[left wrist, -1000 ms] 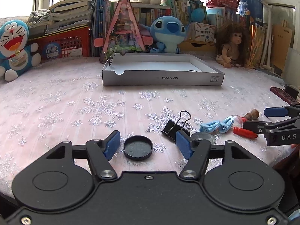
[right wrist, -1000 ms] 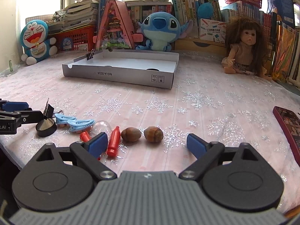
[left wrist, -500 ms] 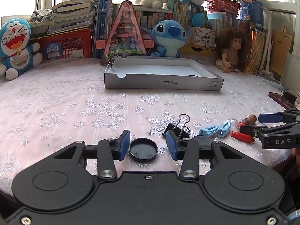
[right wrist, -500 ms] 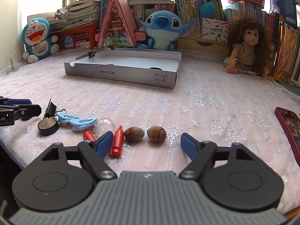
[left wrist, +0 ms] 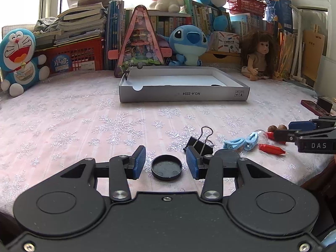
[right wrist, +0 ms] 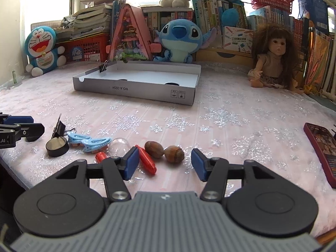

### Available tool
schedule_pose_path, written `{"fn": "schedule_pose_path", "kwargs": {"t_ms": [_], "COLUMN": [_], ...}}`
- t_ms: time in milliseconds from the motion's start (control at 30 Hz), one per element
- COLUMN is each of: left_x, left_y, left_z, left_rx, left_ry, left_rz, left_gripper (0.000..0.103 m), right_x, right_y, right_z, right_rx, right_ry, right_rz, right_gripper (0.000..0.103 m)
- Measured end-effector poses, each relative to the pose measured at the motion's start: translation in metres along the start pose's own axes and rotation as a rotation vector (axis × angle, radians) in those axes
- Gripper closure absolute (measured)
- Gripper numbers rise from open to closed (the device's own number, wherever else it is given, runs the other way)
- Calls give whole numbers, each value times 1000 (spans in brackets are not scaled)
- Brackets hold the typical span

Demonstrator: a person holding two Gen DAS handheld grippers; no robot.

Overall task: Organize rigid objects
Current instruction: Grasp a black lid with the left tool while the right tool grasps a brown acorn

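Note:
In the left wrist view my left gripper [left wrist: 166,163] stands open around a black round cap [left wrist: 167,167] on the tablecloth, with a small gap at each pad. A black binder clip [left wrist: 199,145] and two blue clips [left wrist: 241,141] lie just to the right of it. In the right wrist view my right gripper [right wrist: 164,163] is open and its jaws are closing. Two brown nuts [right wrist: 173,154] and a red stick [right wrist: 147,161] lie between the pads, untouched. A clear dome [right wrist: 118,147] and a black round tin [right wrist: 57,146] lie to the left. The grey cardboard tray [right wrist: 134,89] sits farther back.
Plush toys, a doll [right wrist: 273,63] and stacked books line the back of the table. A dark red flat case [right wrist: 321,147] lies at the right edge. A binder clip [right wrist: 103,67] is clamped on the tray's left rim. The table's front edge is just below both grippers.
The left jaws have narrowed around the black cap. The right jaws have narrowed step by step around the nuts and the red stick. Neither gripper has shifted much.

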State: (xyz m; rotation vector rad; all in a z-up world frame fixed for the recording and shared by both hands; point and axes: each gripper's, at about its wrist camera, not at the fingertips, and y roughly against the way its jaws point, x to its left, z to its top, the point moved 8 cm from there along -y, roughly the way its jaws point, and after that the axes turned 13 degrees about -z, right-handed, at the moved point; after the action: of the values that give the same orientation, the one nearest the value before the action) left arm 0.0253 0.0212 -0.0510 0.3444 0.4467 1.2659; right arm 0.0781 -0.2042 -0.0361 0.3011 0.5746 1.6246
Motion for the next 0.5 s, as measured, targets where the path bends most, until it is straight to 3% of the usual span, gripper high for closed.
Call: {"fn": "schedule_pose_path", "kwargs": {"t_ms": [333, 500], "left_x": [-1, -5], "left_y": [2, -2], "left_z": [-11, -12], "left_rx": [34, 61], "left_ry": [-14, -33], "left_rz": [4, -16], "left_gripper": [63, 73], "right_x": [-12, -9], "right_y": [-9, -14], "right_z": [-1, -3], "right_rx": [14, 29], "right_ry": [-22, -12], "right_rz": [-38, -42], "right_gripper": [56, 66]}}
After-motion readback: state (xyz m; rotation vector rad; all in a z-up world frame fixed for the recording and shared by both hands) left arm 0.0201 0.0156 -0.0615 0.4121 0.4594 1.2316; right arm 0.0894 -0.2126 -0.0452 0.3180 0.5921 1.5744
